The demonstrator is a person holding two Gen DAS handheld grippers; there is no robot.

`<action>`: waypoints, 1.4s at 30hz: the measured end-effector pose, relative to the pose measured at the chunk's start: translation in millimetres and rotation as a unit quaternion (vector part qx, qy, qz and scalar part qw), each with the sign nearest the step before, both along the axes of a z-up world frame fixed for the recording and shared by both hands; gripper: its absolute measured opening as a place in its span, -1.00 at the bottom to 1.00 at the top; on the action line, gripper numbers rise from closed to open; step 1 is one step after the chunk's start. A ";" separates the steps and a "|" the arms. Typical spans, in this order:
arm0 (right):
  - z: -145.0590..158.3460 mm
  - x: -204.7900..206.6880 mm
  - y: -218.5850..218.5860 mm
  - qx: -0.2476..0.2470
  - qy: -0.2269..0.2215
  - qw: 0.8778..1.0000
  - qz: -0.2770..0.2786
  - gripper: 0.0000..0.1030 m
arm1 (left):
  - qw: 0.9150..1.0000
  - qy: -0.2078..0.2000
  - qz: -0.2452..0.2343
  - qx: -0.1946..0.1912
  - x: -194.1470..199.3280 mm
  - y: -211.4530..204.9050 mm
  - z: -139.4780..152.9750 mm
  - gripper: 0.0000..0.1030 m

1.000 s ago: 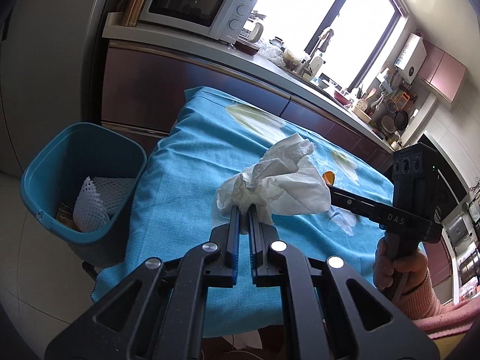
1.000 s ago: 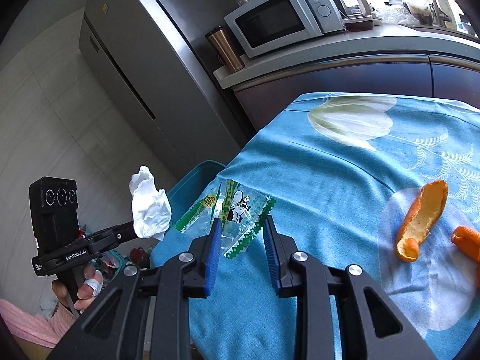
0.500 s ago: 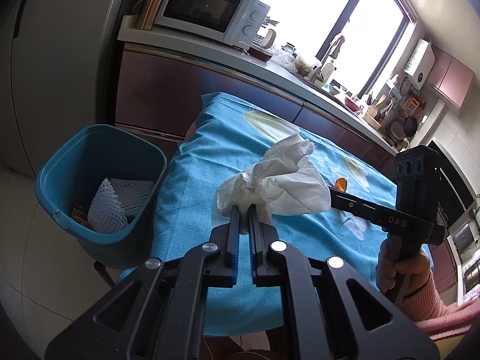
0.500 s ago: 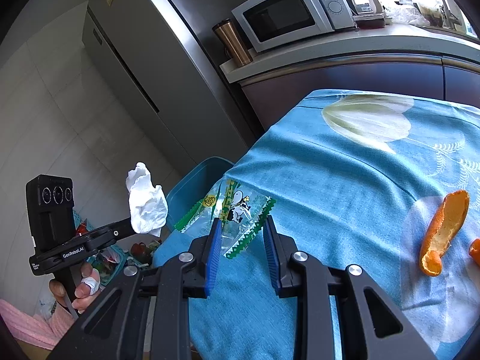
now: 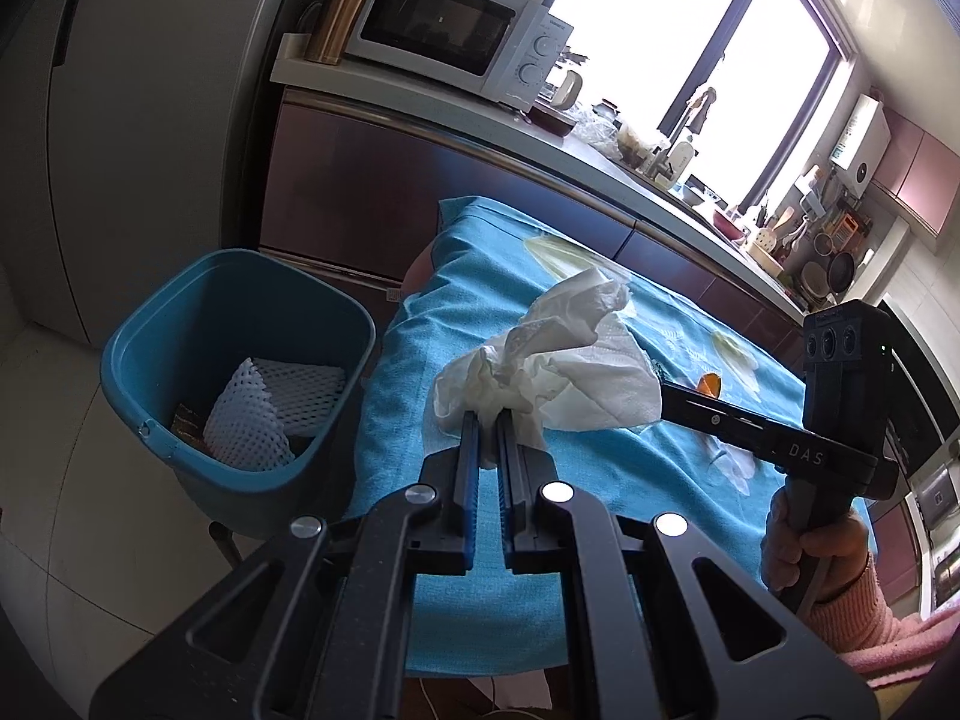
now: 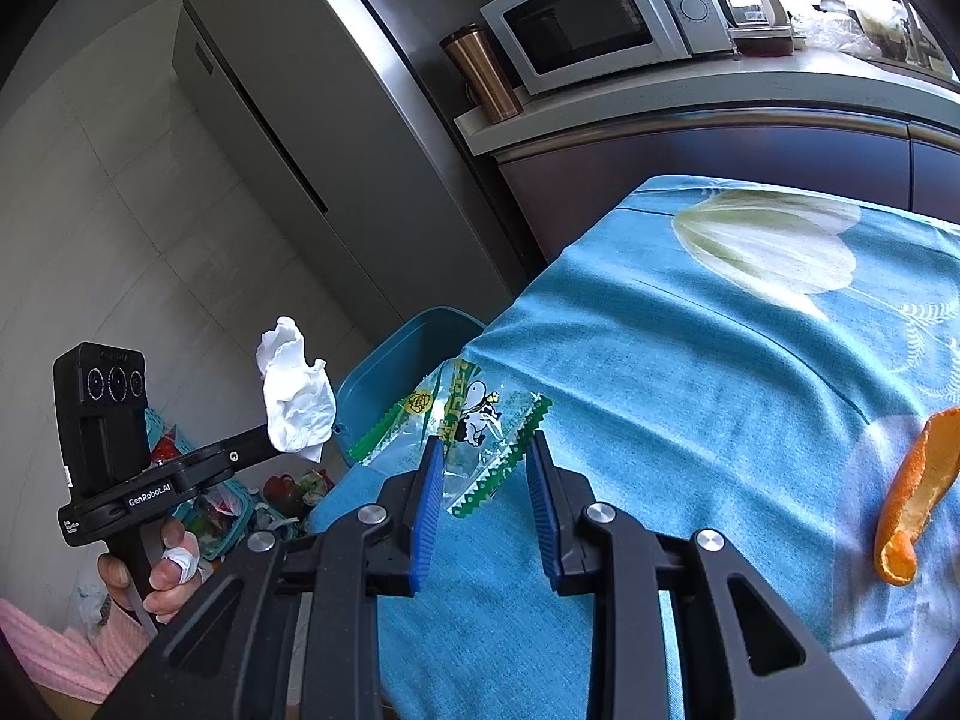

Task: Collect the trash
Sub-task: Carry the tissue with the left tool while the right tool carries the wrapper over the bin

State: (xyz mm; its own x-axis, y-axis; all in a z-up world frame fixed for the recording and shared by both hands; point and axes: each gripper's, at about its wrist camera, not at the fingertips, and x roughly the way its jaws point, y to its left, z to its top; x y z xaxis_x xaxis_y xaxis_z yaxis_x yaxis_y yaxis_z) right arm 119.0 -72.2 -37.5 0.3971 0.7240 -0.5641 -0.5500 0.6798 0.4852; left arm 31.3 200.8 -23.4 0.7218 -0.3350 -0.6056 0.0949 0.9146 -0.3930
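The left gripper [image 5: 489, 420] had its blue ribbed pads pinched tight on a crumpled white tissue [image 5: 558, 360], soft and creased, held up above the near left edge of the table. The table wore a turquoise cloth [image 5: 480, 276] of towel-like weave printed with pale tulips. Left of it stood a teal plastic bin [image 5: 180, 324], squarish with rounded corners, holding white foam netting [image 5: 252, 414]. The right gripper [image 6: 485, 450] held a clear, crinkly snack wrapper [image 6: 474, 420] with green zigzag edges and a cartoon cow between its partly spread fingers, at the cloth's left edge. A curled orange peel [image 6: 912, 498] lay far right on the cloth.
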 end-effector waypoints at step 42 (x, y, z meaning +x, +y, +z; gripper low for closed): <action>5.5 11.2 62.0 -0.031 -0.017 0.998 0.059 -0.49 | 0.996 0.008 0.091 0.013 -6.3 60.0 -9.7 -0.88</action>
